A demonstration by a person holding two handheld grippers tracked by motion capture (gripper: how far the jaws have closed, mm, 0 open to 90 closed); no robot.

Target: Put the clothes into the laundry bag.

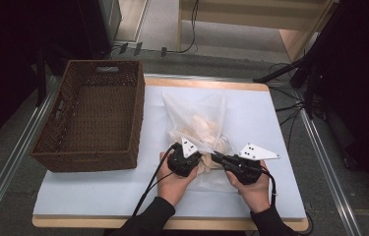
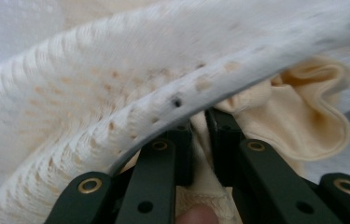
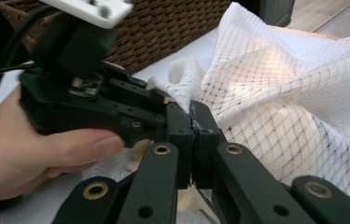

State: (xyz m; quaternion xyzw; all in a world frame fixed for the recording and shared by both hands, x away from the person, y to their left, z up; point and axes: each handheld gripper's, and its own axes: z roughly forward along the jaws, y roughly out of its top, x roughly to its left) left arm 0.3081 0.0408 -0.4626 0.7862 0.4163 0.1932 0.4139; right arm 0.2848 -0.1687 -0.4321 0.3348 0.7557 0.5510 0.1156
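Mesh bag (image 1: 199, 125) lying on white table (image 1: 98, 189) beside basket (image 1: 93, 113); left gripper (image 1: 198, 158) pinching cream cloth (image 2: 303, 121) at its mouth, right gripper (image 1: 217, 158) clamping the bag's edge.

No readable text — no label, brand or number anywhere.

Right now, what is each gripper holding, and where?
Left gripper pinches cream cloth at the mesh bag's mouth; right gripper clamps the bag's near edge.
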